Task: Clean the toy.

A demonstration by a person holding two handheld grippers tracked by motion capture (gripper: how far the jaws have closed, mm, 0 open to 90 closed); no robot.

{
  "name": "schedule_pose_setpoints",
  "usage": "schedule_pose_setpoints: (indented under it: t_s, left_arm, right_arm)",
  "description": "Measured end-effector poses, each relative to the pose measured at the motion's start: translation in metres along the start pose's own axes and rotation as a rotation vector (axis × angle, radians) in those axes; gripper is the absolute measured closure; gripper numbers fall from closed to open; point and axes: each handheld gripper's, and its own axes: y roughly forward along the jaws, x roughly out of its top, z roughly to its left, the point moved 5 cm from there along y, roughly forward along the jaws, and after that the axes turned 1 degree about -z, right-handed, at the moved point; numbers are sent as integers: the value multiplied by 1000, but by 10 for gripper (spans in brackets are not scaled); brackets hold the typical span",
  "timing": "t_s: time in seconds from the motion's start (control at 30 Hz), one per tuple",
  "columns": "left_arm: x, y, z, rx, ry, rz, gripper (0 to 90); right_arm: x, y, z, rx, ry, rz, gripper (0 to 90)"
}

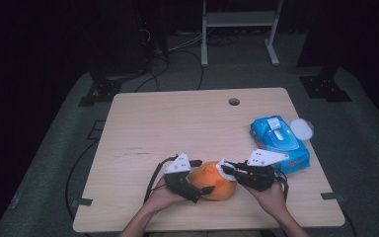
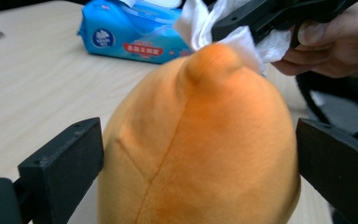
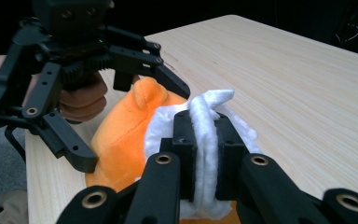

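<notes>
An orange plush toy (image 1: 212, 180) lies near the table's front edge. My left gripper (image 1: 205, 176) stands open, its jaws wide on either side of the toy (image 2: 200, 140), close to its flanks without squeezing it. My right gripper (image 1: 229, 168) is shut on a white wipe (image 1: 223, 168) and holds it against the toy's right end. In the right gripper view the wipe (image 3: 205, 116) is pinched between the pads (image 3: 184, 140), with the toy (image 3: 126, 121) just behind it. The left gripper view has the wipe (image 2: 256, 42) touching the toy's nub.
A blue pack of wet wipes (image 1: 279, 140) lies at the table's right edge, with a white round lid (image 1: 302, 128) beside it. A small hole (image 1: 234, 101) sits near the table's far edge. The light wooden tabletop (image 1: 177, 123) stretches bare to the left and back.
</notes>
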Motion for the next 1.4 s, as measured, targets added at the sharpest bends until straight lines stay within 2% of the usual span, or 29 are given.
schedule_pose_setpoints:
  t_s: [0.17, 0.27, 0.4, 0.43, 0.53, 0.67, 0.73, 0.8, 0.9, 0.97, 1.0, 1.07, 1.13, 1.27, 1.4]
  left_arm:
    - [-3, -1, 1, -39, 18, 15, 37]
    - [-6, -4, 4, -61, 16, 20, 43]
    - [-10, -6, 6, -88, 26, 26, 60]
    - [-10, -7, 5, -85, 31, 23, 77]
    - [-9, -9, 3, -66, 47, 31, 208]
    - [-1, -12, 1, -34, 60, 36, 328]
    - [5, -15, -1, -11, 67, 28, 360]
    - [10, -15, -3, 11, 76, 50, 374]
    - [16, -14, -8, 27, 62, 79, 373]
    - [19, -14, -12, 29, 52, 75, 374]
    - [20, -14, -13, 33, 49, 88, 374]
    - [20, -13, -15, 31, 60, 90, 366]
    - [19, -11, -14, 25, 55, 87, 305]
    - [15, -12, -5, 4, 18, 59, 97]
    - [6, -12, 6, 12, -19, 62, 35]
  right_arm:
    - [-2, -1, -2, 8, 16, -2, 810]
    - [-3, 1, -5, 18, 35, 2, 810]
    - [-4, 1, -6, 15, 35, 1, 810]
    - [-4, 1, -6, 16, 36, 2, 810]
    - [-4, 2, -7, 16, 38, 5, 810]
    - [-1, -1, -7, -1, 30, -6, 810]
    - [7, -8, -4, -11, 14, -35, 810]
    - [17, -12, 1, 8, 13, -77, 810]
    - [26, -13, 14, 29, -21, -105, 811]
    - [27, -9, 22, 31, -59, -90, 810]
    - [25, -6, 24, 16, -83, -72, 811]
    - [20, -5, 20, 26, -58, -65, 811]
    - [16, -6, 15, 30, -36, -60, 811]
    - [8, -3, 9, 11, -21, -39, 811]
    - [6, -4, 1, 1, 8, -45, 811]
